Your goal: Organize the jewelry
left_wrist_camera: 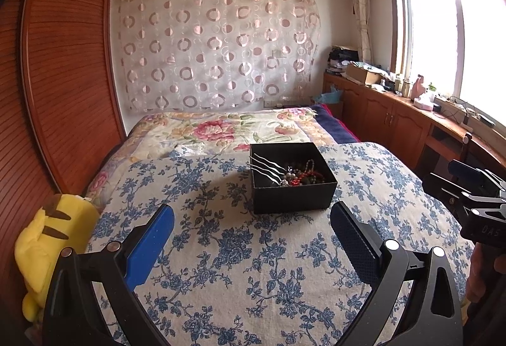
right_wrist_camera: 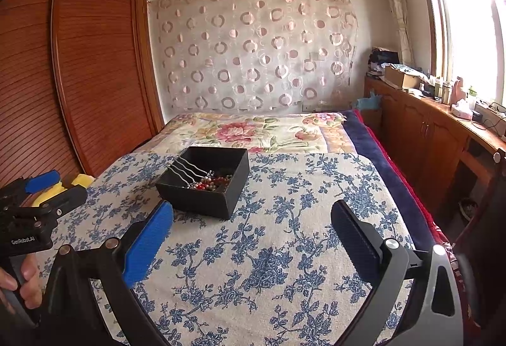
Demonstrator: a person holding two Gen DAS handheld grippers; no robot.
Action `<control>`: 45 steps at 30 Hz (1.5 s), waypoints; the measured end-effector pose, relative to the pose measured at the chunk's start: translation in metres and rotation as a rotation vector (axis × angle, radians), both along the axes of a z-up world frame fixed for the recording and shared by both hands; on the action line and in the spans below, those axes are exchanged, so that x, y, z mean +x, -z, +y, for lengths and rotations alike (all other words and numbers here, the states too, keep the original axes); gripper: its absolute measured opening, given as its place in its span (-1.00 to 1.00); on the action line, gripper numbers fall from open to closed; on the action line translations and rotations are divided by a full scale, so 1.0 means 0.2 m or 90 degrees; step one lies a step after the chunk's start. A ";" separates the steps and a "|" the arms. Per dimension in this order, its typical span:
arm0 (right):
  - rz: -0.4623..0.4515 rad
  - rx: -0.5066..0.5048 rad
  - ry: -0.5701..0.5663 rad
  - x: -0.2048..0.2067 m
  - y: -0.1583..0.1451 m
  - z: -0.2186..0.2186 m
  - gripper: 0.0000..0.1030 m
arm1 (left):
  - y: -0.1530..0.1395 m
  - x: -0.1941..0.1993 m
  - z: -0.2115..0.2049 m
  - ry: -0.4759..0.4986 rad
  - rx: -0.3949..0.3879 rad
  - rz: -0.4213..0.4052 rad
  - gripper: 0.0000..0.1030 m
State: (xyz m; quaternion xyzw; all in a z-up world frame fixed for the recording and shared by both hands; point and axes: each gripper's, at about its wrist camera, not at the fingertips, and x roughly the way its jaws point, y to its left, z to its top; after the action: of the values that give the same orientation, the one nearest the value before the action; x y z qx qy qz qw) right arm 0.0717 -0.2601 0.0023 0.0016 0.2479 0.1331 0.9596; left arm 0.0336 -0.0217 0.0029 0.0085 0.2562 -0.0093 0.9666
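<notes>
Both the left gripper (left_wrist_camera: 251,219) and right gripper (right_wrist_camera: 251,216) hover spread and empty below centre frame, so whichever reaches into the black box (left_wrist_camera: 292,176) should pinch one wavy hairpin (left_wrist_camera: 264,167) clear of the tangled beads (left_wrist_camera: 303,176)

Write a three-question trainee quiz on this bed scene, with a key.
1. True or false: the left gripper holds the silver wavy hairpins.
2. Multiple choice: the square black jewelry box sits on A) the blue floral bedspread, B) the wooden cabinet, C) the yellow plush toy.
3. Fill in: the right gripper has its jaws ____.

Key: 1 false, the hairpins lie in the box with the beaded jewelry. 2 A. 3 open.
</notes>
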 end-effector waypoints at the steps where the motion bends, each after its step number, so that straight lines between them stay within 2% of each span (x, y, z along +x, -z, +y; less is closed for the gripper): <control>1: 0.000 0.000 0.000 0.00 0.00 0.00 0.95 | 0.00 0.00 0.00 0.001 0.000 0.001 0.85; 45: -0.008 0.004 0.005 -0.01 -0.03 0.00 0.95 | -0.03 -0.01 0.01 0.002 0.003 -0.007 0.85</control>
State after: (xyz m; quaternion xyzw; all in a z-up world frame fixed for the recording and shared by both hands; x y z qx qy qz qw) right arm 0.0703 -0.2604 0.0085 0.0044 0.2415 0.1303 0.9616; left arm 0.0311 -0.0206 0.0085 0.0111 0.2507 -0.0104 0.9679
